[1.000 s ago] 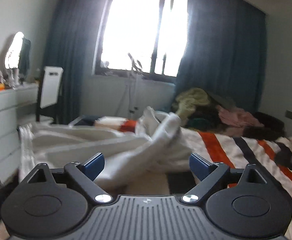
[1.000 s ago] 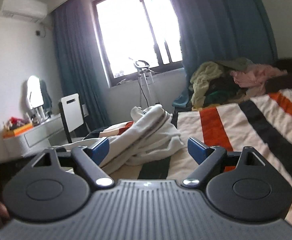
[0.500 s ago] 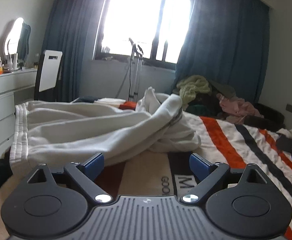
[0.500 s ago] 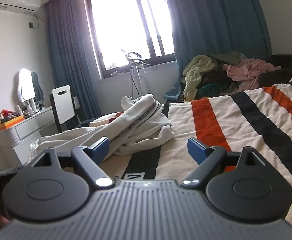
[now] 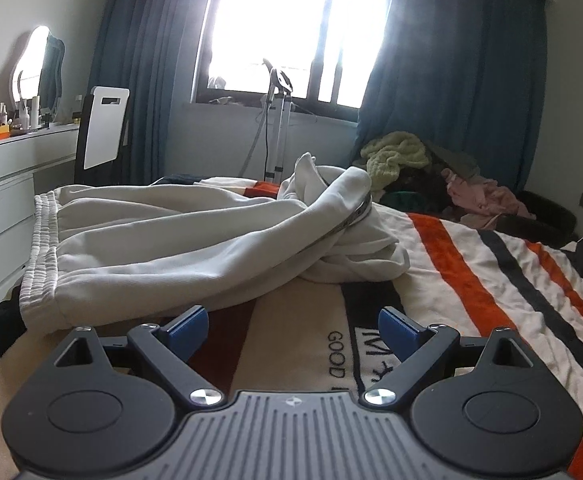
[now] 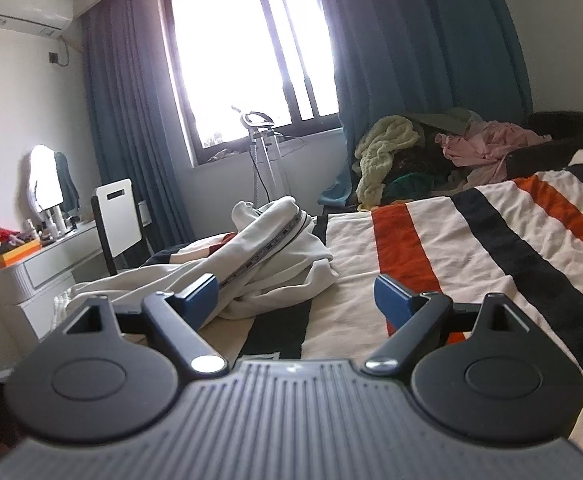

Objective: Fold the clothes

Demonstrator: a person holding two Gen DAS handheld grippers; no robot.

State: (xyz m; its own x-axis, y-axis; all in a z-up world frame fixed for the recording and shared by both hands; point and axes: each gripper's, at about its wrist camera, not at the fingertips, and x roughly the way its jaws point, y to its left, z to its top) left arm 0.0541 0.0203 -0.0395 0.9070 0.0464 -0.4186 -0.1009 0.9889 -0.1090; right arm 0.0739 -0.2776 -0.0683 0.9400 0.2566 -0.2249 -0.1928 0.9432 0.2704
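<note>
White sweatpants [image 5: 179, 252] lie rumpled on the striped bed cover [image 5: 471, 280], the elastic waistband at the left edge and the legs bunched toward the far middle. My left gripper [image 5: 293, 330] hovers low over the cover just in front of the pants, jaws wide apart with nothing between them. In the right wrist view the same pants [image 6: 267, 256] lie ahead and to the left. My right gripper [image 6: 295, 298] stands open over the cover, its left fingertip in line with the bunched legs but apart from them.
A heap of other clothes [image 6: 431, 152] sits at the far end of the bed by the blue curtain. A white dresser [image 5: 7, 184] and a chair [image 5: 105, 136] stand at the left. A garment steamer [image 6: 265, 148] stands under the window.
The left gripper has sunk toward the bed and tipped down, so the pants now lie spread out ahead of it. The right gripper's view shifted only slightly. Both stayed open.
</note>
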